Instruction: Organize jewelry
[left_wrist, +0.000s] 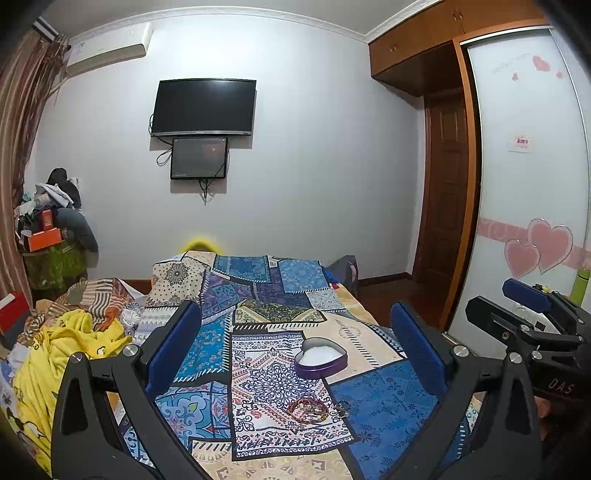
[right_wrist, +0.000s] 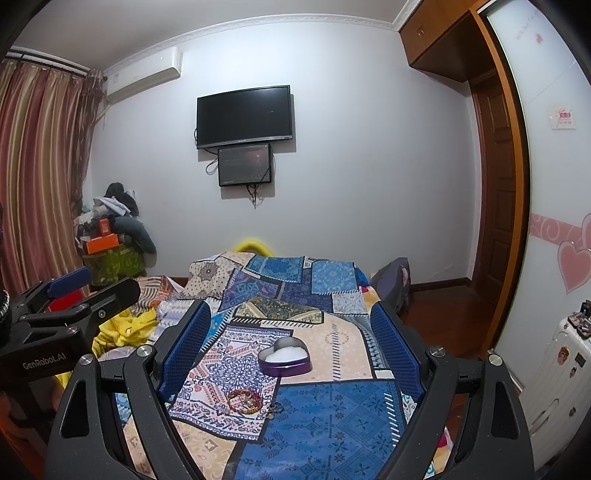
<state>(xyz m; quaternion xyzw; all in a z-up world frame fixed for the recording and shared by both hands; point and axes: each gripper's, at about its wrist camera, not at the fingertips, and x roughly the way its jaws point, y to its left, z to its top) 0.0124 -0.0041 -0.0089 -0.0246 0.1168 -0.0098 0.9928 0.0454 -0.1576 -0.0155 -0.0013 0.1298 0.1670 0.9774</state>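
We are holding two hand-held grippers side by side above a bed, both pointing forward over it. The left hand-held gripper is spread wide, its blue pads far apart with nothing between them. The right hand-held gripper is spread just as wide and is carrying nothing either. Each one is showing at the edge of the other's view, so they are hanging close together, level with each other.

Below and ahead of both, a patterned quilt is covering the bed and giving the jewelry a flat, soft place to lie. Nearest us, a reddish bead bracelet is lying coiled on the quilt, with a small metal piece just beside it; we cannot tell what that piece is. A little farther on, a purple heart-shaped box is sitting open with a white lining, apart from the bracelet. We are judging that the box is standing open to receive the pieces, and that the wide jaws are set for a first pickup.
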